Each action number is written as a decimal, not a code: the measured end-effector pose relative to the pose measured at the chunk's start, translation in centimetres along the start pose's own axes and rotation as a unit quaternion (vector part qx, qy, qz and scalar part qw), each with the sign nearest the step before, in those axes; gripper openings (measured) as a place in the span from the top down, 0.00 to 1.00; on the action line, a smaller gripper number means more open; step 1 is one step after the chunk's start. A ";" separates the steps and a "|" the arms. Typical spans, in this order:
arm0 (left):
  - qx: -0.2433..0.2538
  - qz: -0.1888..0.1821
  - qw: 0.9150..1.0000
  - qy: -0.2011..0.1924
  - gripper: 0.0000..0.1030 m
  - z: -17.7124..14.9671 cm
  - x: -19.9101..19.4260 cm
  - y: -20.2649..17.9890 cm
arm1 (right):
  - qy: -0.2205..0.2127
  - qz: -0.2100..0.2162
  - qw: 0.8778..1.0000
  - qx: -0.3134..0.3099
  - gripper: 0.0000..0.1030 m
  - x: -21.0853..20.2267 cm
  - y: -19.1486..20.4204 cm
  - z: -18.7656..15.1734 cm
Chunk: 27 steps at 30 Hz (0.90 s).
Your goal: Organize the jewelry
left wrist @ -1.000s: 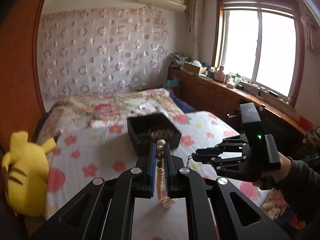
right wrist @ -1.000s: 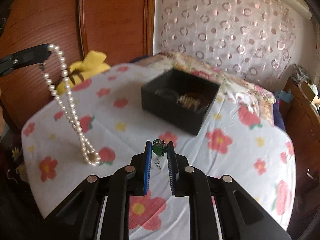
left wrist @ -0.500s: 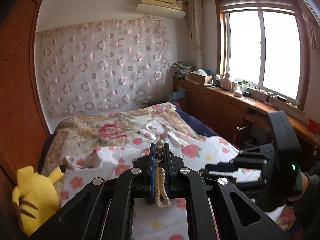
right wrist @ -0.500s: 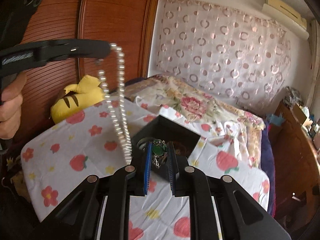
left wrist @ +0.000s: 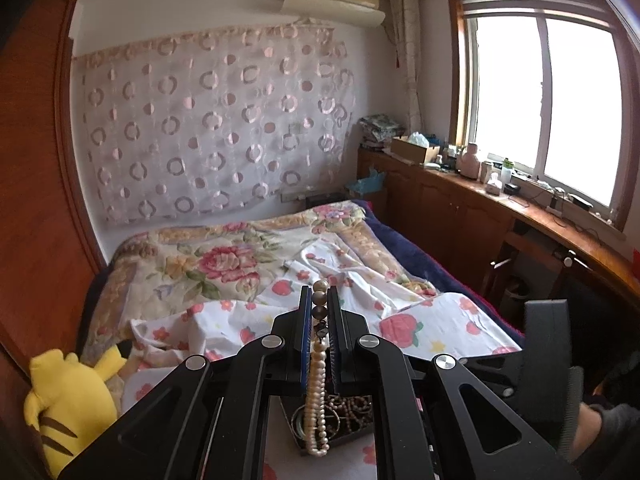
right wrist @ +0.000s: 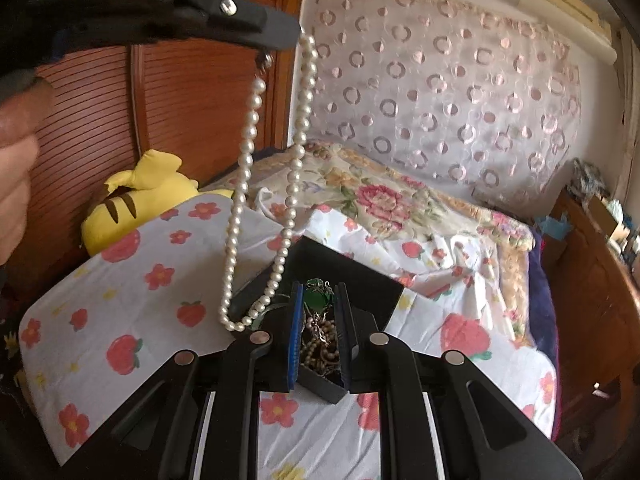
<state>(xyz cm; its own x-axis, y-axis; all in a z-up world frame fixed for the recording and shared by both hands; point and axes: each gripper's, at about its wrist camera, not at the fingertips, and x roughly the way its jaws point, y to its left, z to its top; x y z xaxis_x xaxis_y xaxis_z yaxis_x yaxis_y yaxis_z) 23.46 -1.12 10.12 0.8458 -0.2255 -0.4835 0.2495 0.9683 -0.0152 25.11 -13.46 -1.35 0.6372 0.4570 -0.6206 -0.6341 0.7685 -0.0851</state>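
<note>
Right wrist view first: a yellow plush toy with brown stripes (right wrist: pixel 140 196) sits at mid-left against the wooden wardrobe, and a white bedsheet printed with red strawberries and flowers (right wrist: pixel 132 300) covers the bed. At the far end lies a floral quilt (right wrist: pixel 380 196), with a sheer curtain dotted with pink circles (right wrist: pixel 440 92) behind it. Nothing really blocks the open black jewelry box (right wrist: pixel 352 276) at centre except the grippers themselves.

Compared to a second ago, both grippers have come forward over the box. It used to sit well ahead of them on the sheet; now it's right under the fingertips. The pearls used to dangle far left over bare sheet and now swing just beside the box's near-left corner.

The left gripper (right wrist: pixel 292 36), at the upper left of that frame, is clamped nearly closed on a white pearl necklace (right wrist: pixel 240 196), which hangs in a long loop. In the left wrist view the same strand (left wrist: pixel 318 392) drops between the pads over the box (left wrist: pixel 352 432), which holds brown beads. The right gripper (right wrist: pixel 319 300) is pinched narrowly on a green pendant with a thin chain (right wrist: pixel 317 298), held over the box.
</note>
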 end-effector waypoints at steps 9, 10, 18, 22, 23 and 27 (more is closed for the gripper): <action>-0.002 0.005 1.000 0.018 0.93 0.0 2.2 0.2 | 0.037 0.019 0.998 0.049 0.81 4.4 -1.1 -1.9; -0.002 0.006 1.000 0.022 0.93 -0.3 2.3 0.2 | 0.037 0.019 0.998 0.053 0.73 4.4 -1.2 -2.1; -0.028 0.013 0.999 0.034 0.60 -4.7 2.5 1.5 | 0.014 0.011 0.997 0.073 0.68 2.2 -2.1 -3.1; -0.026 0.031 0.999 0.029 0.39 -7.6 1.4 1.6 | -0.009 -0.011 0.997 0.079 0.63 -0.1 -2.1 -3.6; -0.025 0.036 0.999 0.026 0.34 -8.2 1.1 1.5 | -0.015 -0.012 0.996 0.082 0.62 -0.6 -2.1 -3.7; -0.026 0.052 0.998 0.014 0.17 -10.5 -0.6 1.1 | -0.042 -0.021 0.994 0.098 0.53 -3.3 -1.7 -4.4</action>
<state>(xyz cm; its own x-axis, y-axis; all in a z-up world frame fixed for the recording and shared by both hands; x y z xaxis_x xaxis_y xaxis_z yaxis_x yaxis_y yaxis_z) 18.22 1.27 1.19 0.8521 -0.1218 -0.5090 0.1363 0.9906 -0.0088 22.14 -18.30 -2.57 0.7003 0.4526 -0.5520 -0.5147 0.8560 0.0488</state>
